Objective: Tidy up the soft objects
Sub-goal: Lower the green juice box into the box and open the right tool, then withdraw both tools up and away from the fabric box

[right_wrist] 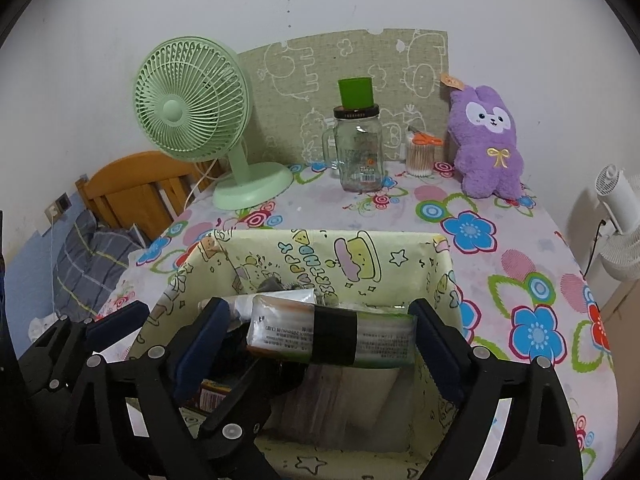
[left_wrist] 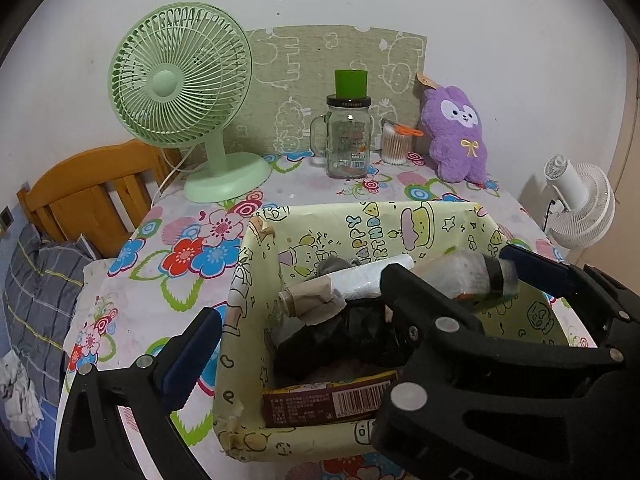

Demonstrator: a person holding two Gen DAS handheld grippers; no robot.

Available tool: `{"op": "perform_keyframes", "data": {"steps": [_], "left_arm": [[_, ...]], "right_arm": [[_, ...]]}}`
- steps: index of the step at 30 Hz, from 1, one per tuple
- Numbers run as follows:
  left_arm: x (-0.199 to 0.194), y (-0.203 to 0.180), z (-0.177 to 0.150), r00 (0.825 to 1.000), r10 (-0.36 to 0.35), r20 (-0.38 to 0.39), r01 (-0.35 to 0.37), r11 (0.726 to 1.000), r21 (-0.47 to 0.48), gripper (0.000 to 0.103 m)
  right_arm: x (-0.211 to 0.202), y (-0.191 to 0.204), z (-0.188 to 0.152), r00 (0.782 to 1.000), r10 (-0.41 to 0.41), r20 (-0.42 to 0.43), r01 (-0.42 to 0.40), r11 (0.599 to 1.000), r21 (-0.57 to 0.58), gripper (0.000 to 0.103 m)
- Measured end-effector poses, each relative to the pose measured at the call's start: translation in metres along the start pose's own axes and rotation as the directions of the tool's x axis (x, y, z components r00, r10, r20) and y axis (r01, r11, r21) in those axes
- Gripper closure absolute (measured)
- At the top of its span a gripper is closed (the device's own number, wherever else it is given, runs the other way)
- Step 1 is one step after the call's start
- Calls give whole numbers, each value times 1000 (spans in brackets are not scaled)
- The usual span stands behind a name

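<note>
A yellow cartoon-print box (left_wrist: 432, 224) (right_wrist: 400, 252) stands on the flowered table. It holds a black soft bag (left_wrist: 344, 340), a white roll (left_wrist: 372, 278), a brown packet (left_wrist: 328, 400) and other soft items. My right gripper (right_wrist: 316, 330) is shut on a tissue pack with a black band (right_wrist: 332, 338), held over the box; the pack also shows in the left wrist view (left_wrist: 468, 276). My left gripper (left_wrist: 360, 292) is open, its left finger (left_wrist: 188, 356) outside the box wall. A purple plush bunny (left_wrist: 456, 136) (right_wrist: 488, 144) sits at the table's back right.
A green desk fan (left_wrist: 180, 92) (right_wrist: 192, 112) stands back left. A glass jar with a green cup on top (left_wrist: 348, 136) (right_wrist: 358, 148) and a cotton swab tub (left_wrist: 396, 144) (right_wrist: 420, 156) stand at the back. A wooden bed frame (left_wrist: 92, 192) is left, a white fan (left_wrist: 580, 204) right.
</note>
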State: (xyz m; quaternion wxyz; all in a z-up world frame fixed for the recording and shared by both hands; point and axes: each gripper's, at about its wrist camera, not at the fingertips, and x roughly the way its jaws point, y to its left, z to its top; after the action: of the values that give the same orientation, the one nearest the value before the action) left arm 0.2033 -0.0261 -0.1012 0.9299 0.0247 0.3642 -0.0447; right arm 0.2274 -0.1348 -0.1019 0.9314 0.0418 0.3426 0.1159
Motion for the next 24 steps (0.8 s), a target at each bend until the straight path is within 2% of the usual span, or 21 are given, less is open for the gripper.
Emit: {"op": "perform_keyframes", "data": {"steps": [24], "left_arm": [[-39, -9, -12, 997, 13, 72, -15, 1000, 20, 0]], "right_arm": [[-57, -2, -16, 998, -32, 55, 32, 999, -1, 7]]}}
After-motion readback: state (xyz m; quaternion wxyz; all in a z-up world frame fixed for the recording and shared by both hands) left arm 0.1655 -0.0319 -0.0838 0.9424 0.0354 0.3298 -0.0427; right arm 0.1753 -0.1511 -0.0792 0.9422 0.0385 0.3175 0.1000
